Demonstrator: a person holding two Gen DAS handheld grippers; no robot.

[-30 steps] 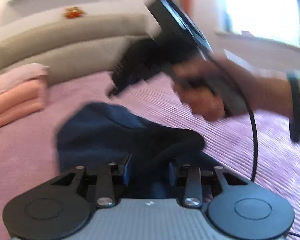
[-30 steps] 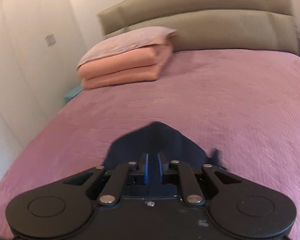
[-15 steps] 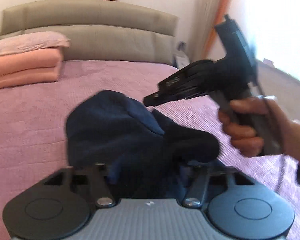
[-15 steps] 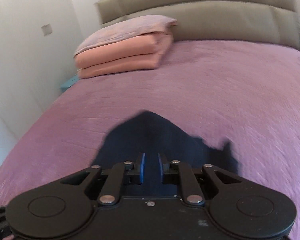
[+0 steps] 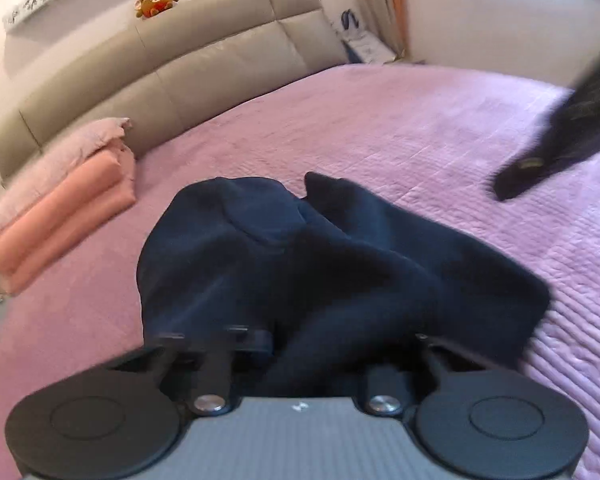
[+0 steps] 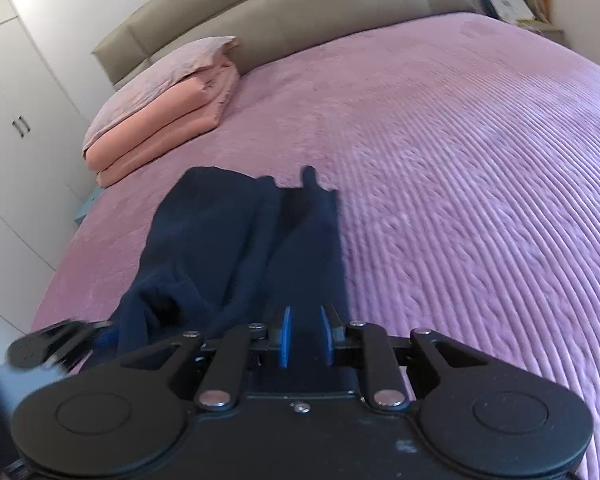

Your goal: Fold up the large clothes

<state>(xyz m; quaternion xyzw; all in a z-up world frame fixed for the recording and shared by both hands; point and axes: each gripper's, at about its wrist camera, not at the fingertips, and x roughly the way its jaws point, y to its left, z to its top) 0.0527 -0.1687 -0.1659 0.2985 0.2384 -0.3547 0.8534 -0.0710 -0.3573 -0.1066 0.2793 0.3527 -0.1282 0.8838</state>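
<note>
A dark navy garment (image 5: 300,264) lies bunched on the purple bedspread (image 5: 420,128); it also shows in the right wrist view (image 6: 236,248). My left gripper (image 5: 324,344) has the cloth heaped between and over its jaws, which stand apart; the fingertips are hidden by fabric. My right gripper (image 6: 305,336) has its blue pads (image 6: 285,336) a small gap apart over a fold of the garment. The right gripper's body shows blurred at the far right of the left wrist view (image 5: 560,140). The left gripper's edge shows at the lower left of the right wrist view (image 6: 48,344).
A folded pink quilt with a pillow (image 5: 60,208) lies at the head of the bed, also in the right wrist view (image 6: 164,108). A padded grey headboard (image 5: 180,60) is behind. White wardrobe doors (image 6: 16,120) stand left of the bed.
The right gripper swung away to the far right of the left view. The garment has been drawn out longer on the bed. The right pads have parted slightly.
</note>
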